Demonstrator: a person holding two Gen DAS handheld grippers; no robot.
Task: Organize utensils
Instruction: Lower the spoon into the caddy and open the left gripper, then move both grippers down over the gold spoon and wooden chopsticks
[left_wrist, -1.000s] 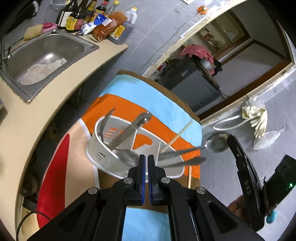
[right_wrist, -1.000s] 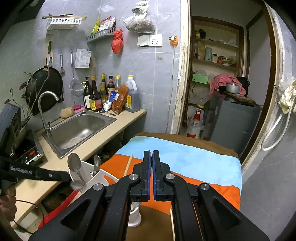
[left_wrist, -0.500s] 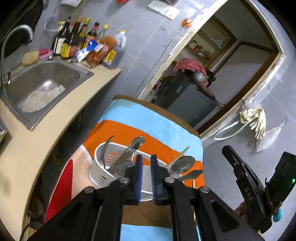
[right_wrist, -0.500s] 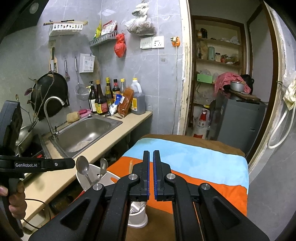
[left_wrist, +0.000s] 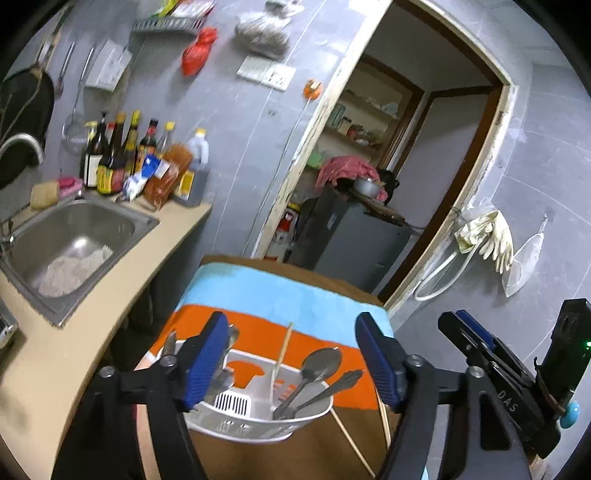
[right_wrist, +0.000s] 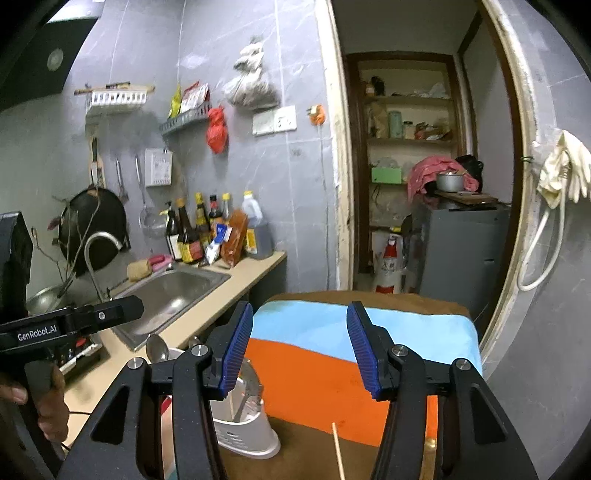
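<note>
Left wrist view puts the white utensil caddy (left_wrist: 258, 413) on the striped tablecloth (left_wrist: 280, 295), just below and between the blue pads of the left gripper (left_wrist: 291, 363). A spoon (left_wrist: 317, 365), a second handle beside it and one chopstick (left_wrist: 280, 354) lean inside it. Two more chopsticks (left_wrist: 384, 417) lie loose on the cloth beside its right rim, so the sorting looks unfinished. Both grippers have changed in the last second: each was pressed shut and now stands wide apart, holding nothing. The left has also lifted back from the caddy, which suggests a utensil was just dropped in. Right wrist view shows the right gripper (right_wrist: 299, 354) spread above a loose chopstick (right_wrist: 338, 446), probably the next pick. Sink (left_wrist: 70, 236) and sauce bottles (left_wrist: 122, 158) sit on the counter to the left.
</note>
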